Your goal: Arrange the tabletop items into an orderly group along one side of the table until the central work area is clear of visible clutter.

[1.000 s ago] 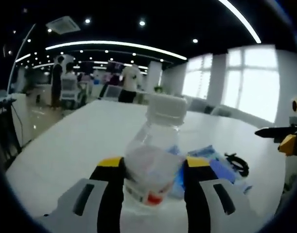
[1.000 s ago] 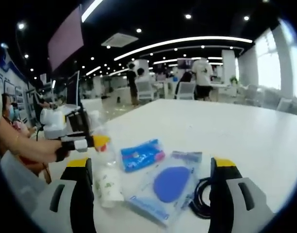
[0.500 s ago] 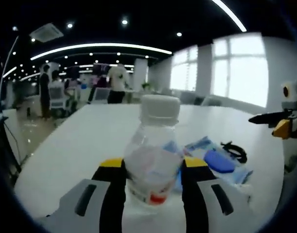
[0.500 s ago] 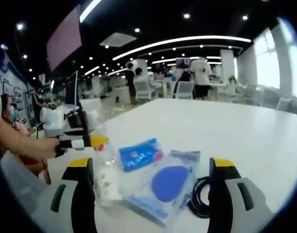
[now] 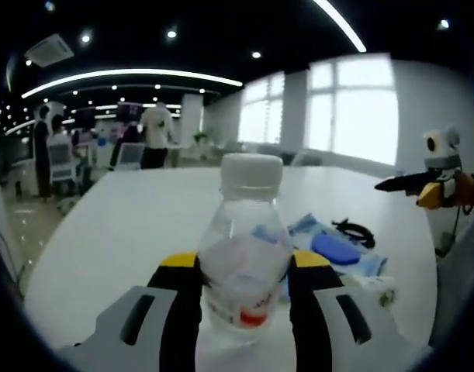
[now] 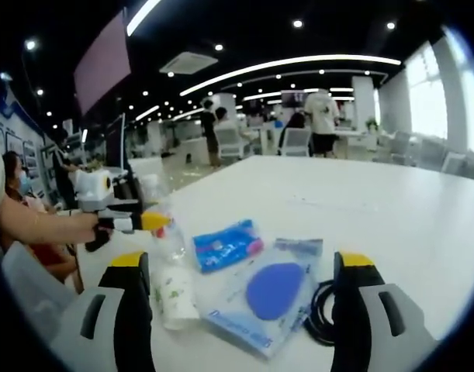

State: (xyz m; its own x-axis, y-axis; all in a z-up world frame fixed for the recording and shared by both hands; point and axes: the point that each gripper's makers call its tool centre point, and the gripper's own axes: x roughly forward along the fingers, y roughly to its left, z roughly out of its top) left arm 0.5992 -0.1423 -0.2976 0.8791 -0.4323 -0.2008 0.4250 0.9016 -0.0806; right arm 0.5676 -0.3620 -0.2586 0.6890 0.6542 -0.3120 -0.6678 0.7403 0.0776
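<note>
Clamping the water bottle point(image 5: 244, 263) in my left gripper point(image 5: 243, 271), I find sorting barely begun: blue pouch point(image 6: 271, 288), snack packet point(image 6: 225, 244) and what looks like a black cable point(image 6: 322, 314) lie ungrouped at twelve o'clock between my right gripper's point(image 6: 240, 267) spread jaws.

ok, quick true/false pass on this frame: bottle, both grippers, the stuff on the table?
1. The left gripper is shut on the bottle. True.
2. The bottle has no cap. False: a white cap is on it.
3. The right gripper holds the clear bag with the blue pad. False: its jaws stand open either side of it, holding nothing.
4. A black cable lies beside that bag. True.
5. The table is black. False: it is white.
</note>
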